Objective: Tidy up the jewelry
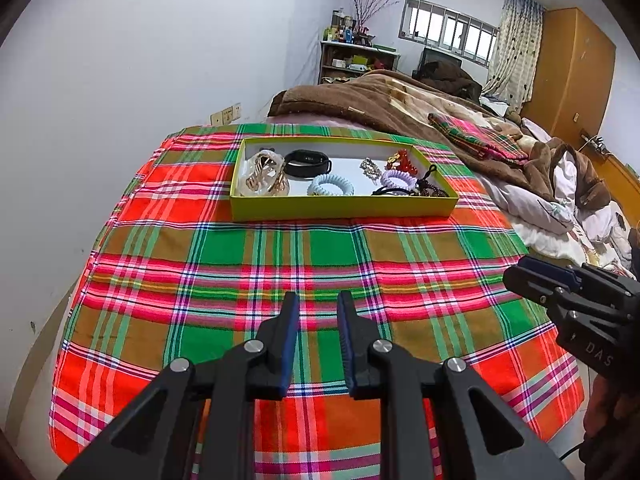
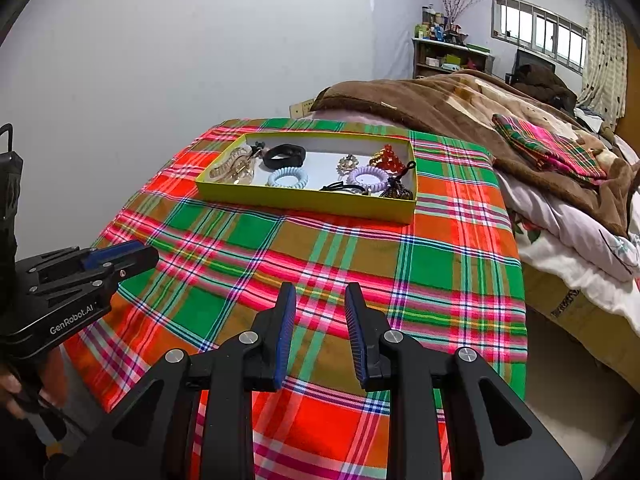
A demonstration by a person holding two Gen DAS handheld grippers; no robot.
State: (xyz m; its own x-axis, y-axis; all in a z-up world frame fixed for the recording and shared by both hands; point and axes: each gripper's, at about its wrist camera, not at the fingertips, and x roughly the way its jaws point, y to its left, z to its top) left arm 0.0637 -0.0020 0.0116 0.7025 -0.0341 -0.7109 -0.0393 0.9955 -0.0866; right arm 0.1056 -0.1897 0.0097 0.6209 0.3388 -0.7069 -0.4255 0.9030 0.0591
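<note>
A yellow-green shallow box [image 1: 340,208] [image 2: 304,202] sits at the far end of a plaid cloth. It holds a gold chain pile [image 1: 264,178] [image 2: 236,168], a black band [image 1: 306,163] [image 2: 284,156], a light blue coil hair tie [image 1: 330,186] [image 2: 287,178], a lilac coil hair tie [image 1: 396,178] [image 2: 368,176], a silver brooch [image 1: 370,168], red beads [image 1: 402,160] [image 2: 386,160] and dark beads [image 1: 430,190] [image 2: 398,191]. My left gripper [image 1: 318,300] [image 2: 132,254] is open and empty, hovering over the cloth's near half. My right gripper [image 2: 320,292] [image 1: 520,276] is open and empty beside it.
The plaid cloth [image 1: 280,280] covers a table against a white wall [image 1: 120,100]. A bed with a brown blanket [image 1: 400,104] and a folded plaid cloth [image 1: 476,136] lies to the right. A cluttered shelf [image 1: 356,60] stands at the back.
</note>
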